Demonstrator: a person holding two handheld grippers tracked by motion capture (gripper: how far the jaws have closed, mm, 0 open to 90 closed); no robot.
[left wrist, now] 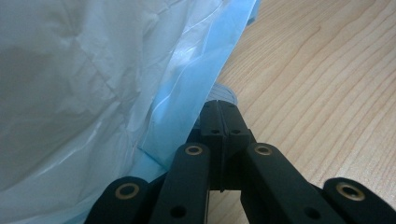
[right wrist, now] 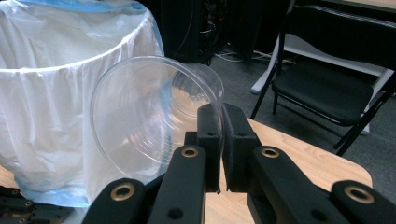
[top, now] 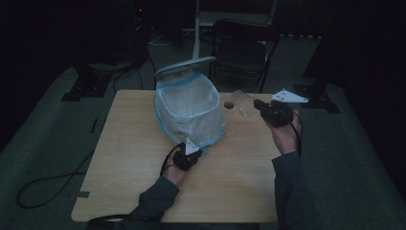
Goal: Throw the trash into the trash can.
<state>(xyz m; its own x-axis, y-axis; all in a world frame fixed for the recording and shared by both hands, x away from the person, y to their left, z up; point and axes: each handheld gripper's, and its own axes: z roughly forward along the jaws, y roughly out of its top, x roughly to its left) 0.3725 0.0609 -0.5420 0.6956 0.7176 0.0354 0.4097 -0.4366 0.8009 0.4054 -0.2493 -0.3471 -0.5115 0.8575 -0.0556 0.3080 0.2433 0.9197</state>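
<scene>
Right gripper view: clear cup pinched by its rim, held short of the lined bin.

Right gripper (right wrist: 219, 140) is clamped on the thin rim of the clear plastic cup (right wrist: 149, 112), which hangs tilted, mouth toward the camera, near the bin (top: 189, 108) and above the table (top: 239, 167). Left gripper (left wrist: 222, 126) is clenched at the blue hem of the bin liner (left wrist: 187, 107), near the bin's base. Risks, as judged: the slick, flexible rim may slip or buckle and drop the cup outside; a tug from the left could pull the liner off or shift the bin.
</scene>
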